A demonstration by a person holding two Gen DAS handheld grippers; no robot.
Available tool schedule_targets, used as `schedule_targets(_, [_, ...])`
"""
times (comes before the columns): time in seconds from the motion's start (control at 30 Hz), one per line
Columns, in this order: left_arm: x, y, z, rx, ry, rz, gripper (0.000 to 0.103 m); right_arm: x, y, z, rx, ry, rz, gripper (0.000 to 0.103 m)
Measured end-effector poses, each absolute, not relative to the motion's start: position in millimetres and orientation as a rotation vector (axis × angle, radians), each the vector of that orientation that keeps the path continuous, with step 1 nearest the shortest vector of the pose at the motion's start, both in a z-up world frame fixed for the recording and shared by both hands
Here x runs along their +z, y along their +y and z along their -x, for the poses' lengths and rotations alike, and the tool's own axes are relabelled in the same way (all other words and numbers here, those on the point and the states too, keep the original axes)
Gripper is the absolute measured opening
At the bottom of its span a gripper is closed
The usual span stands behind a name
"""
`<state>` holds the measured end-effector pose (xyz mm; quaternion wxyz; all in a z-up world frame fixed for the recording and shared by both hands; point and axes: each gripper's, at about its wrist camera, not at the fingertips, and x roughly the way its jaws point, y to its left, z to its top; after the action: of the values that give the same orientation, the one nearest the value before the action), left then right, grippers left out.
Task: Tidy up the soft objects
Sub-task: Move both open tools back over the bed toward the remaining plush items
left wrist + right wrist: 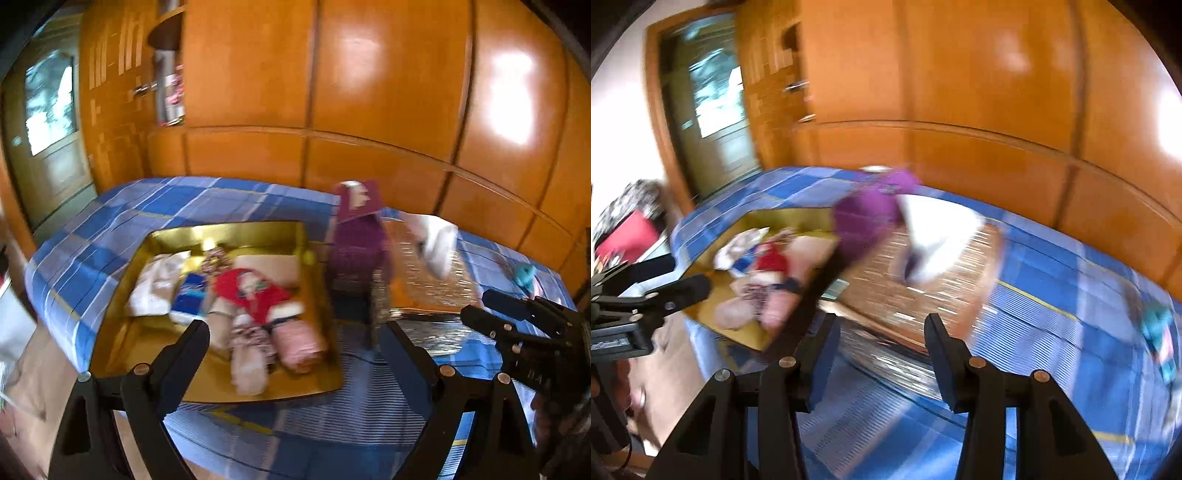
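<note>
Between picks: both grippers hang empty above the bed, most soft things already packed.

At nine o'clock of the checked bedspread (110,221) sits the gold box (229,232), holding a white cloth (155,280), a red piece (255,295) and pink rolls (299,343). The left gripper (295,343) is spread wide with nothing between its fingers. At twelve o'clock a purple item (358,243) stands beside the box, a white one (439,247) on the shiny mat (436,288), a teal scrap (526,275) at three o'clock. The right gripper (882,343) is partly parted, empty. Next, I judge, one must reach a loose piece and close squarely on it. Motion blur hides what the purple and white things are.
</note>
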<state>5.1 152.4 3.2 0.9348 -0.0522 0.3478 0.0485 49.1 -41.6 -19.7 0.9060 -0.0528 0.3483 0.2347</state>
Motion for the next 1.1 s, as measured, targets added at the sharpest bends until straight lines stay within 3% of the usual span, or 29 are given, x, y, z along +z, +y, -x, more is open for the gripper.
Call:
schedule_targets(0.53, [27,37,-28,-0.162,0.678,-0.076,0.093,-30,-210,-30,0.072,0.745,-0.06,0.048])
schedule_targets(1.1, [19,-58,-52,-0.371,0.729,-0.166,0.093,-48,-335,11,-0.193,0.78,-0.233,0.048])
